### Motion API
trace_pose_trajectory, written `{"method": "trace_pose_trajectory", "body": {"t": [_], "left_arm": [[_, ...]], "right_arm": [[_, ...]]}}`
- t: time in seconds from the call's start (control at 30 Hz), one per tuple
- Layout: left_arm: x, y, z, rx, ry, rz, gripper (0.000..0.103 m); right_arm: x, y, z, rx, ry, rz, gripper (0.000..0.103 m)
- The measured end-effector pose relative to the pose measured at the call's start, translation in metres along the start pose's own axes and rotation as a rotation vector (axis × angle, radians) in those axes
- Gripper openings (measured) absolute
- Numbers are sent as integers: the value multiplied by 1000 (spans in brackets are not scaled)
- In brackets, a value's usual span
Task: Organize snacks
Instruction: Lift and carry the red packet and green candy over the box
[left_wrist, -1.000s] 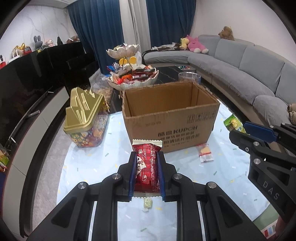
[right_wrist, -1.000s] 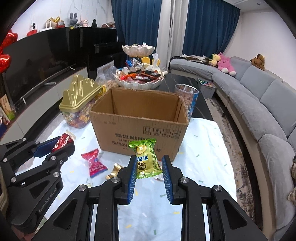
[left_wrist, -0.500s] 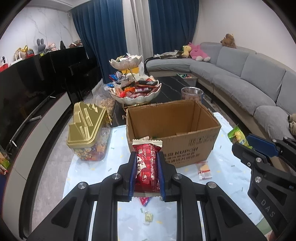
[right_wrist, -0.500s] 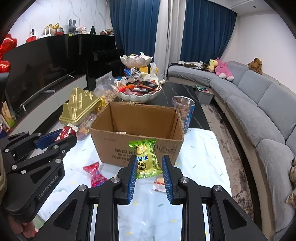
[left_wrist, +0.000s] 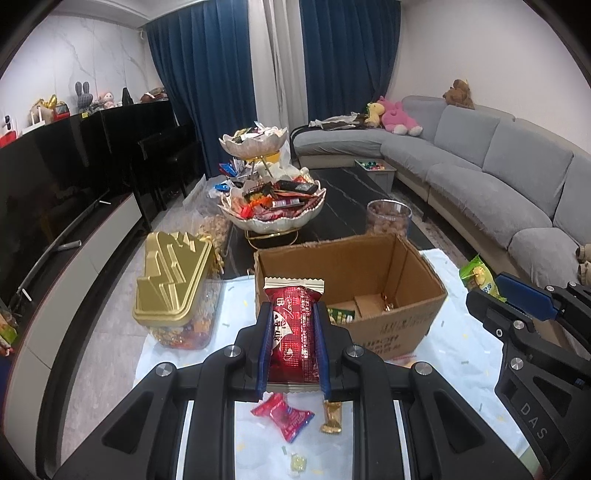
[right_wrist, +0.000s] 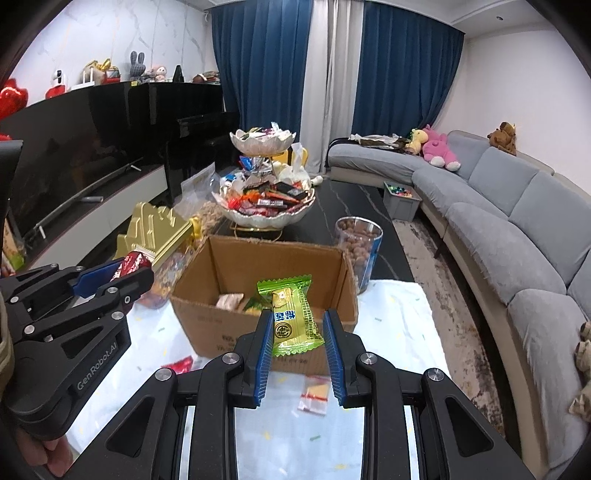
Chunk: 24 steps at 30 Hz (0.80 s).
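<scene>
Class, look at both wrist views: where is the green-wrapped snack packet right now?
The green-wrapped snack packet is clamped in the right gripper, held up in front of the open brown cardboard box; the left wrist view shows it at the right edge.

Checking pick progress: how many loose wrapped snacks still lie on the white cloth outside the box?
4 visible: red wrapped candy, gold wrapped piece and small pale candy in the left wrist view; clear red-striped packet in the right. The grippers may hide more.

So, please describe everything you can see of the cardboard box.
The cardboard box is plain brown corrugated card with dark print on its front wall. It stands upright on the white cloth, top open, flaps not visible. A few wrapped snacks lie on its bottom. Neither gripper touches it; both hold their snacks in front of it.
</scene>
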<state>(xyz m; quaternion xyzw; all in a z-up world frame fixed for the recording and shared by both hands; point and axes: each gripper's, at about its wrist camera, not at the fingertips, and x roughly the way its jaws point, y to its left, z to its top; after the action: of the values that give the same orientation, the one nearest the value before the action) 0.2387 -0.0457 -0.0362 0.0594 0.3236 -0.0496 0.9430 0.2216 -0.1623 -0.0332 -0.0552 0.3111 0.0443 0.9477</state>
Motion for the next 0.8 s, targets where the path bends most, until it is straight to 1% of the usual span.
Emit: {"method": "trace_pose_trajectory", "body": {"t": [0.23, 0.43, 0.57, 0.7, 0.8], "left_arm": [[13, 3, 18, -6, -9, -17, 22], [27, 7, 25, 8, 6, -27, 22], [33, 8, 26, 8, 3, -26, 22], [41, 4, 28, 13, -9, -14, 22], [48, 2, 30, -1, 5, -9, 22]], "right_arm": [[12, -4, 19, 6, -22, -24, 28], [25, -6, 28, 22, -33, -32, 28], [31, -8, 28, 29, -39, -24, 28], [41, -9, 32, 4, -37, -14, 28], [49, -13, 37, 3, -25, -4, 28]]}}
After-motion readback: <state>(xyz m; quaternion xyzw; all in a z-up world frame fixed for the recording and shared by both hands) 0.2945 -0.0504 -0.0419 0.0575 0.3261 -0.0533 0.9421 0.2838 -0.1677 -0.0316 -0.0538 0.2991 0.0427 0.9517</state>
